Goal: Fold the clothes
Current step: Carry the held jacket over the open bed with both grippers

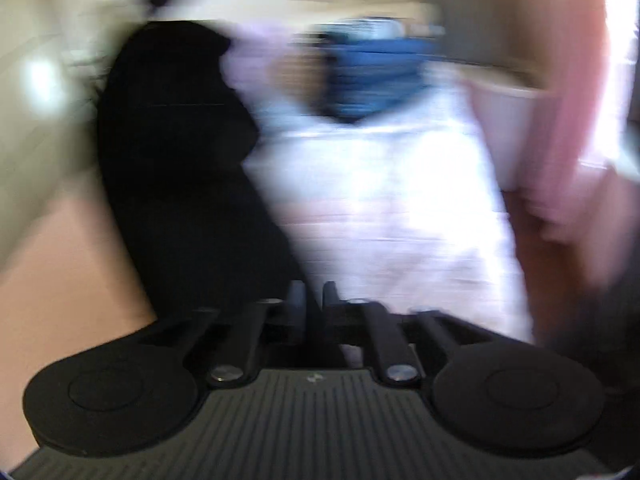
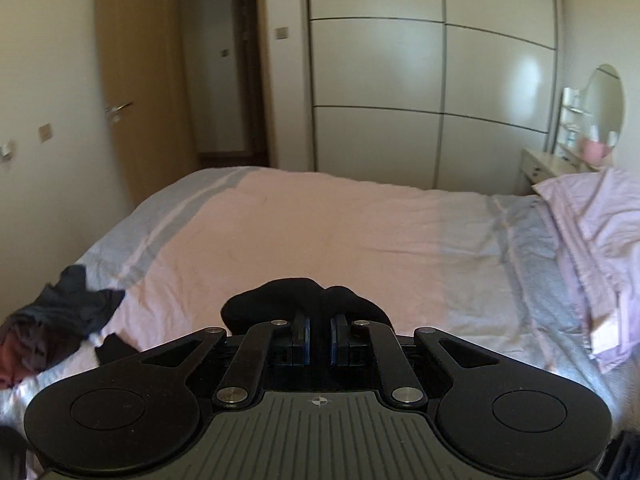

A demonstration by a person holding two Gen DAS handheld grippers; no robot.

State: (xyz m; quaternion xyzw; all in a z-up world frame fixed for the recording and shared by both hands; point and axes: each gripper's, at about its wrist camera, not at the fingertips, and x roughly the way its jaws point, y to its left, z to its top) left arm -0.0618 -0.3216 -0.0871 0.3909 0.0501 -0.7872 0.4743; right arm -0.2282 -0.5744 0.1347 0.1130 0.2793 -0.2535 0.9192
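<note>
Above the pink bed point(image 2: 320, 220), both the right gripper point(image 2: 319, 334) and left gripper point(image 1: 315, 300) pinch a black garment point(image 2: 304, 300), lifted, likely next needing spreading flat.

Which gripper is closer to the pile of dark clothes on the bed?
Right, as far as the views show. The right gripper, shut on a black garment, sits beside the dark clothes pile on the bed. The left gripper's blurred view doesn't show the pile.

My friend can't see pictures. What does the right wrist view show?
The right tongs pinch a bunched black garment above a pink bed. Dark clothes lie at left, a pink shirt at right.
</note>
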